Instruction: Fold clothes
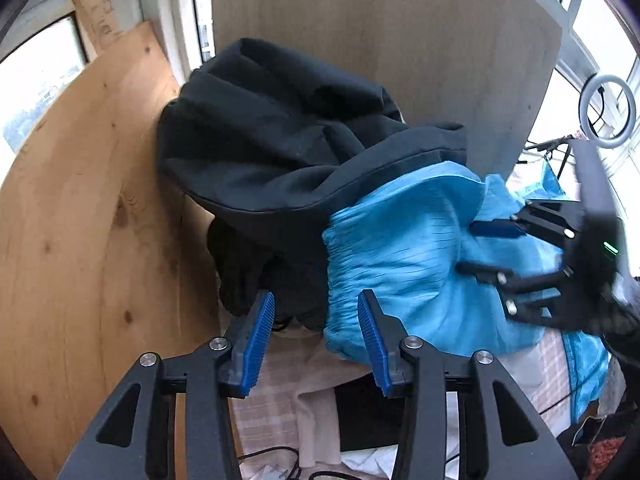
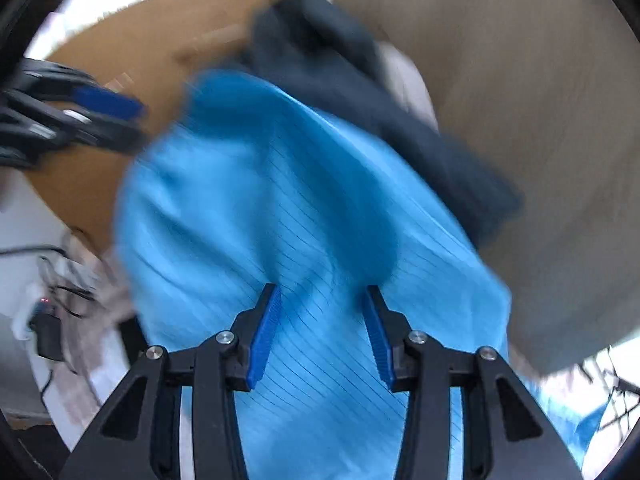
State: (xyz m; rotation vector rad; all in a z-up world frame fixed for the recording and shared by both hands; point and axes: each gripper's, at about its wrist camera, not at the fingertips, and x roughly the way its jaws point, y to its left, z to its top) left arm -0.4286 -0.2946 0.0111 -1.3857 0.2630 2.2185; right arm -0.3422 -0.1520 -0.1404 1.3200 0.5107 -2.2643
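My left gripper (image 1: 316,336) and right gripper (image 2: 320,332) both gape; the crumpled light-blue pinstriped garment (image 1: 404,248) and rumpled black garment (image 1: 280,136), frame centre, lie unfolded.

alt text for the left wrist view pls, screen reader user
A bright blue garment lies bunched partly under a black garment on a grey-brown table. The left gripper is open at the blue fabric's edge; the right gripper, also open, reaches onto the blue cloth from the right.

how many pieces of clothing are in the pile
2 clearly: a black garment bunched at the back against the boards, and a light blue garment in front, partly under it. Pale fabric beneath may be more clothing; I cannot tell.
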